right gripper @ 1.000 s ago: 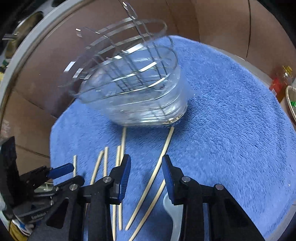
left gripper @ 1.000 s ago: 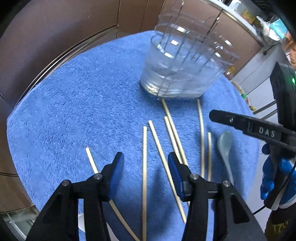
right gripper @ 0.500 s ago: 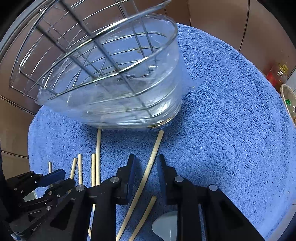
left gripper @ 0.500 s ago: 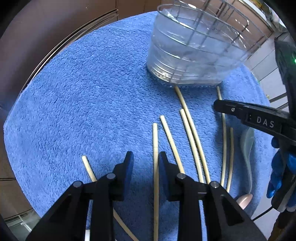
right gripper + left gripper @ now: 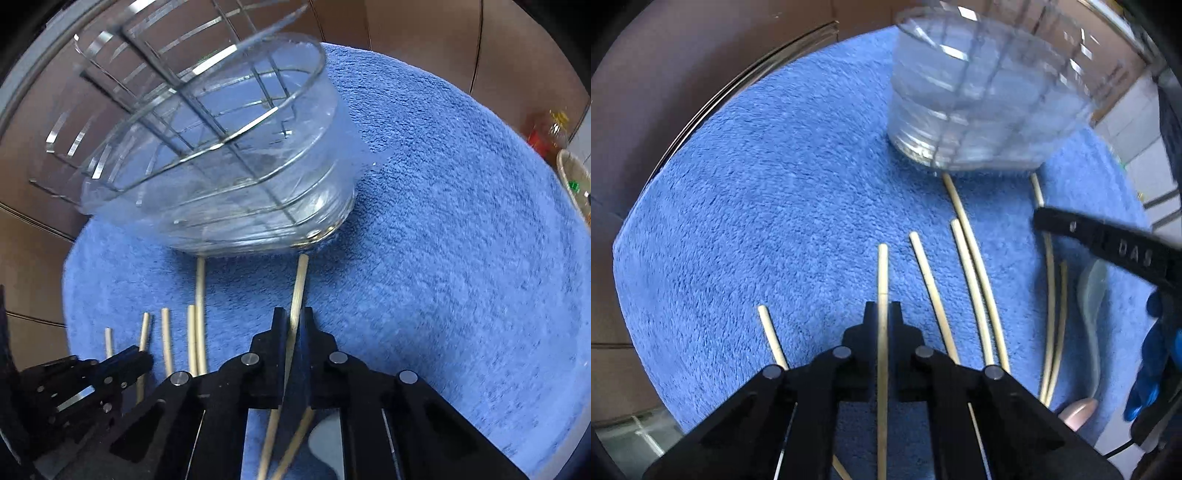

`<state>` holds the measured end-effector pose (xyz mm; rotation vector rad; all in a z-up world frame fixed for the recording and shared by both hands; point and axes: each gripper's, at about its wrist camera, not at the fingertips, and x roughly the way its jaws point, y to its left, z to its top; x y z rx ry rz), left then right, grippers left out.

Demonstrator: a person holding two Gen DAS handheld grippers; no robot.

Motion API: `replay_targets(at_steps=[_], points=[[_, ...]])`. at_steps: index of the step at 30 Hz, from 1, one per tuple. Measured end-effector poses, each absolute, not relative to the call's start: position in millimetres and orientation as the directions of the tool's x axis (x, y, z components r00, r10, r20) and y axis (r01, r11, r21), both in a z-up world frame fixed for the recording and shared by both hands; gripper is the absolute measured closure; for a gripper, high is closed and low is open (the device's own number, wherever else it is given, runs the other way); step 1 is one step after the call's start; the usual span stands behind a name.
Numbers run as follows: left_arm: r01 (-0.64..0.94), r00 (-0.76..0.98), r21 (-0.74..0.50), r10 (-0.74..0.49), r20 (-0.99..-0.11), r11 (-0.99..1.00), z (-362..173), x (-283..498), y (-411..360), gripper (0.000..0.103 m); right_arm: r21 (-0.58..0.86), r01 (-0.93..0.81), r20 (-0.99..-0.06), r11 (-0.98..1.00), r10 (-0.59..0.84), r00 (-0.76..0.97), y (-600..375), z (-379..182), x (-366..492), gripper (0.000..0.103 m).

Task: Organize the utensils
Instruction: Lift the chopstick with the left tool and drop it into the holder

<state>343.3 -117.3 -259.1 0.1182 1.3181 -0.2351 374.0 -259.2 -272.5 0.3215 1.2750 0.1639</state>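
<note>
Several pale wooden chopsticks lie on a blue towel (image 5: 757, 184) in front of a clear tub with a wire rack (image 5: 979, 110). My left gripper (image 5: 882, 306) points down; its jaws are closing and the pads press on one chopstick (image 5: 882, 273), which sticks out ahead of them. My right gripper (image 5: 293, 314) is likewise closing, pads tight on another chopstick (image 5: 300, 280) whose tip nearly reaches the tub (image 5: 221, 166). A translucent spoon (image 5: 1089, 295) lies at the towel's right side, partly under the right gripper's finger (image 5: 1108, 247).
Loose chopsticks (image 5: 975, 288) lie between the two grippers. A blue-gloved hand (image 5: 1156, 362) holds the right gripper. Brown cabinet doors (image 5: 683, 55) stand behind the towel. A bottle (image 5: 550, 129) and a bowl (image 5: 576, 181) sit off the towel's right edge.
Both grippers came down toward the towel and their jaws went from apart to closed, each on a chopstick. The tub looms larger and nearer in both views.
</note>
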Motion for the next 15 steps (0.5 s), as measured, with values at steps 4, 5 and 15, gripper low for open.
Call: replay_targets(at_steps=[4, 5, 15], points=[[0.200, 0.273, -0.103, -0.156, -0.949, 0.974, -251, 339, -110, 0.098, 0.383, 0.048, -0.882, 0.922, 0.350, 0.315, -269, -263, 357, 0.097], [0.194, 0.284, -0.110, -0.163, -0.945, 0.975, -248, 338, -108, 0.098, 0.400, 0.043, -0.871, 0.916, 0.366, 0.327, -269, -258, 351, 0.097], [0.228, 0.513, -0.216, -0.306, -0.802, 0.949, -196, 293, -93, 0.098, 0.481, -0.103, -0.730, 0.870, 0.463, 0.503, -273, -200, 283, 0.097]])
